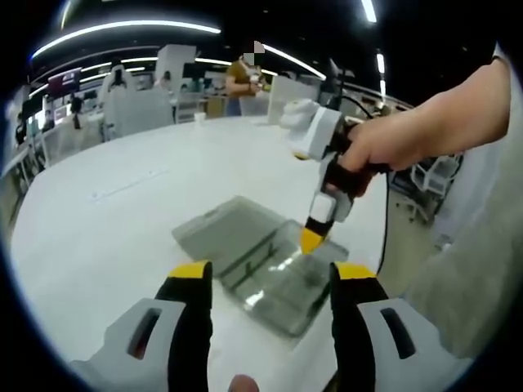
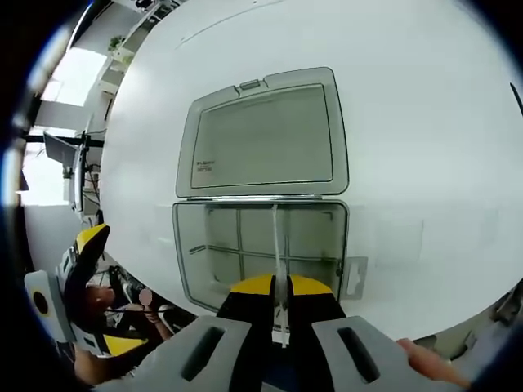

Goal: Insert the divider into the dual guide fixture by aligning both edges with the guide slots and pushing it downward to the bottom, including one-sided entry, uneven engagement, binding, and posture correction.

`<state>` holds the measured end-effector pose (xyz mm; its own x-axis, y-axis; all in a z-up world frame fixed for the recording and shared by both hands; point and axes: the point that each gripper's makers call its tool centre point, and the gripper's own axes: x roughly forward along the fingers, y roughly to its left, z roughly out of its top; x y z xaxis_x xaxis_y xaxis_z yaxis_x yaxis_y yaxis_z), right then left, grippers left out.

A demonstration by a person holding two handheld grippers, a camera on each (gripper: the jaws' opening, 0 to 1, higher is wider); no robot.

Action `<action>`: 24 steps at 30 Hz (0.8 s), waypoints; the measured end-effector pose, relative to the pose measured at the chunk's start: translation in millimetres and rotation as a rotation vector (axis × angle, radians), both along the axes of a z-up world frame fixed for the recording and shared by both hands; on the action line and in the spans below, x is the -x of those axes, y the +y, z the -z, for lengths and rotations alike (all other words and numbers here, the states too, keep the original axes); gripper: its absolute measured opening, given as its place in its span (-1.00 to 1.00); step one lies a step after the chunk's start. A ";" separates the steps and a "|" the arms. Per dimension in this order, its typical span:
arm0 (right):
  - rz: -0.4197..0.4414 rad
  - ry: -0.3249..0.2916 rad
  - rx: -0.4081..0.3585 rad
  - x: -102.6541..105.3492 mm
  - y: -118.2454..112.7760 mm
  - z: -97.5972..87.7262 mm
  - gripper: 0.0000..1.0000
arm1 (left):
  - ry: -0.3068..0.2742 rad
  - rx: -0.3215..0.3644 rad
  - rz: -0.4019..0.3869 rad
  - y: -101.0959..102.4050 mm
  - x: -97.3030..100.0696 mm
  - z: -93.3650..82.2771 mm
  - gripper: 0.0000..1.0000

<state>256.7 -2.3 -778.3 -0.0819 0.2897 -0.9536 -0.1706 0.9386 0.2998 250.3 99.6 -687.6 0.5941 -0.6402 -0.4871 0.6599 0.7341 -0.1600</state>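
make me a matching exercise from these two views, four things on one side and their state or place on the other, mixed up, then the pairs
Things
1. left gripper
2. right gripper
3. box lid
4. divider

States or places
A. lying open flat on the white table
B. jaws apart, holding nothing, above the table
C. thin clear strip standing in the box tray
D. jaws closed on the divider's edge

Pairs: 1-B, 2-D, 3-A, 4-C
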 end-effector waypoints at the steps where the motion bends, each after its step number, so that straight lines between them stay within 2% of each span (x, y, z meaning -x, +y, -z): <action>1: -0.004 -0.002 0.006 0.4 0.1 0.0 -1.00 | 0.001 0.001 0.000 0.1 0.0 0.1 0.12; 5: -0.033 -0.013 0.049 0.4 0.8 0.2 -1.00 | 0.004 -0.001 0.002 -0.2 0.4 0.6 0.11; 7: -0.081 -0.028 0.091 -0.5 -0.6 0.6 -1.00 | 0.005 -0.002 0.005 -0.8 0.7 0.8 0.11; 24: -0.095 0.005 0.137 -2.8 1.3 -1.8 -1.00 | 0.013 -0.013 0.016 -1.0 2.4 0.8 0.09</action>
